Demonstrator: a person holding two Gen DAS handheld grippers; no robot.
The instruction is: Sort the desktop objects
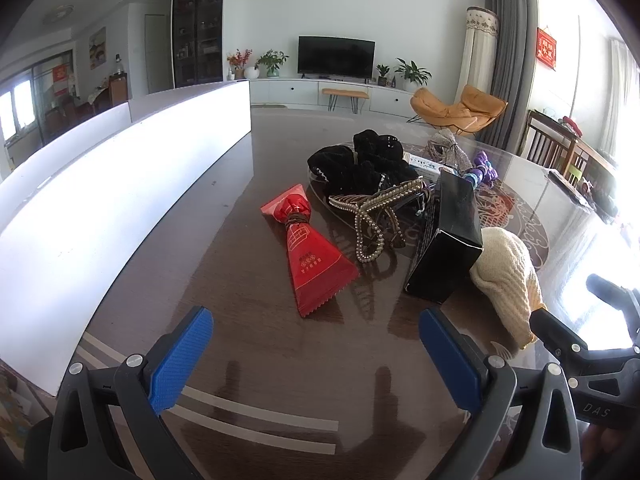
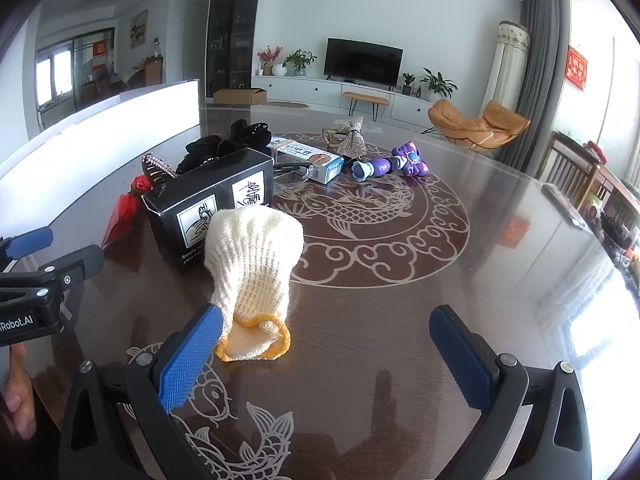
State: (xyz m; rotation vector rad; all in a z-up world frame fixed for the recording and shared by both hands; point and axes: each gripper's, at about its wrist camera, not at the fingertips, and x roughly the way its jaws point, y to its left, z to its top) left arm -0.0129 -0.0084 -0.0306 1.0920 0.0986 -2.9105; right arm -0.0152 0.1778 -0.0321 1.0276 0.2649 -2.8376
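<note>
My left gripper (image 1: 316, 356) stands open over bare dark table, nothing between its blue pads. Ahead of it lie a red pouch (image 1: 308, 248), a pearl hair clip (image 1: 372, 216), black scrunchies (image 1: 360, 160) and a black box (image 1: 448, 236). My right gripper (image 2: 324, 356) is open too. A cream knitted glove (image 2: 252, 264) leans on the black box (image 2: 216, 200), its yellow-edged cuff just past my left fingertip (image 2: 188, 360), not pressed. Farther off are a blue-white carton (image 2: 308, 158), a silver bow (image 2: 352, 140) and a purple toy (image 2: 392, 166).
A long white bin (image 1: 120, 184) runs along the table's left side. The glossy table (image 2: 400, 280) carries a fish-and-cloud inlay. The left gripper (image 2: 60, 248) and a hand (image 2: 16, 392) show at the right wrist view's left edge. Wooden chairs (image 2: 572, 168) stand on the right.
</note>
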